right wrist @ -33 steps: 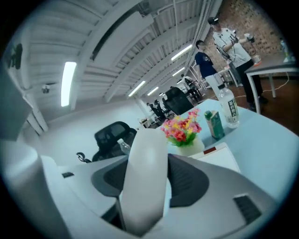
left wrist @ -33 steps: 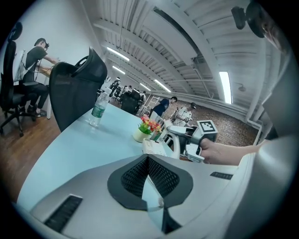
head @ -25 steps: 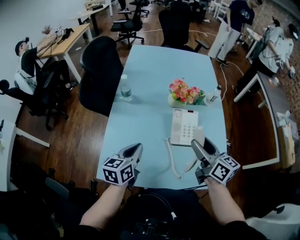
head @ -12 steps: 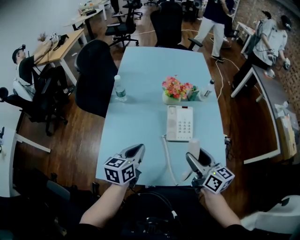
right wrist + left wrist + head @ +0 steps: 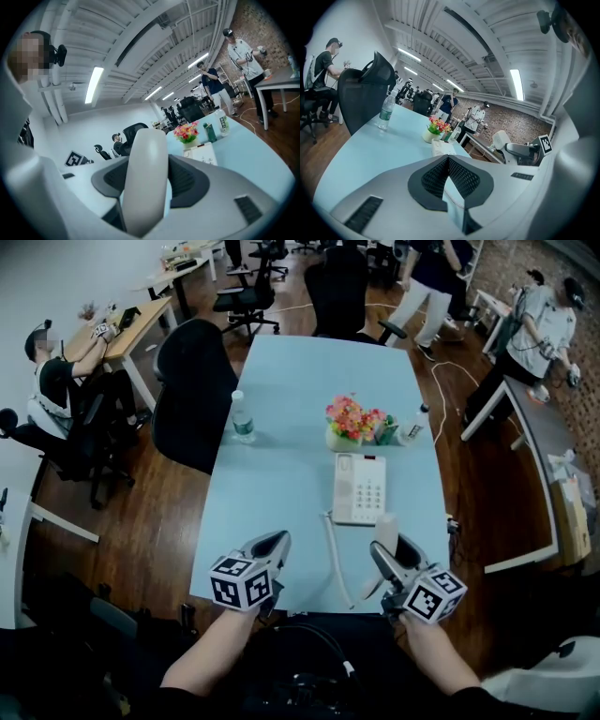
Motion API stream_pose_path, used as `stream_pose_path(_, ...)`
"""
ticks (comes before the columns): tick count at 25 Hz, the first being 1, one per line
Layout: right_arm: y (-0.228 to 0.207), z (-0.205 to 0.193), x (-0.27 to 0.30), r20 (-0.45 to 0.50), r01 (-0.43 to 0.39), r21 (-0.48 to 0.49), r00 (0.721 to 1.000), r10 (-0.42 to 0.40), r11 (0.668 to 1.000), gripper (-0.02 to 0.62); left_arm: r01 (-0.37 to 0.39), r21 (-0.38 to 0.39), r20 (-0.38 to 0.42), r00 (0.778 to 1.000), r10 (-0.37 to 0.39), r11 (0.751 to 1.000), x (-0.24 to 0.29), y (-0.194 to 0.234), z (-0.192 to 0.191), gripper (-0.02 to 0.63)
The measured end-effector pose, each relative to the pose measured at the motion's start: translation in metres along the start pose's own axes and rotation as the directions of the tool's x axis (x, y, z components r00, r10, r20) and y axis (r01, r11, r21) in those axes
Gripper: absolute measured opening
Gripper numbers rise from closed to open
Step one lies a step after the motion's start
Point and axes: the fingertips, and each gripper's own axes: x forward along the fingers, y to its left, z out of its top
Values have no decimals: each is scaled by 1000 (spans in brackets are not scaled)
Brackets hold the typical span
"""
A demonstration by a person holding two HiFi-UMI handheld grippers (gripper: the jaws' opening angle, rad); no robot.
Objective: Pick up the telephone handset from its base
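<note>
1. So, the main job looks done to me. The phone base (image 5: 360,488) sits on the table with its cradle empty. My right gripper (image 5: 394,559) is clenched around the handset (image 5: 147,178), which stands up between the jaws.
2. The handset is off the base and held on the near side of it, above the table's near edge. The curly cord (image 5: 333,554) trails across the table from the base towards me.
3. My left gripper (image 5: 272,542) has its jaws closed tip to tip on nothing. It hovers over the near edge, well apart from the phone.
4. As I judge it, all that remains is to keep a firm grip and not drag the base by the cord.
5. The room is an open office with a dark wood floor (image 5: 150,521), desks, and several people off to the sides.
6. The pale blue table (image 5: 281,484) is long, with a black chair (image 5: 192,390) at its left side.
7. Beyond the base stands a pot of flowers (image 5: 352,420), and a water bottle (image 5: 241,418) sits near the left edge.
</note>
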Motion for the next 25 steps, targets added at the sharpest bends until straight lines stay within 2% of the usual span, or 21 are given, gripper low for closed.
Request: stream_pose_path(25, -2, -3, -2, -5, -17, -19, 1000, 17, 1000, 256, 8, 15, -2, 1000, -8, 1000, 1, -4, 4, 0)
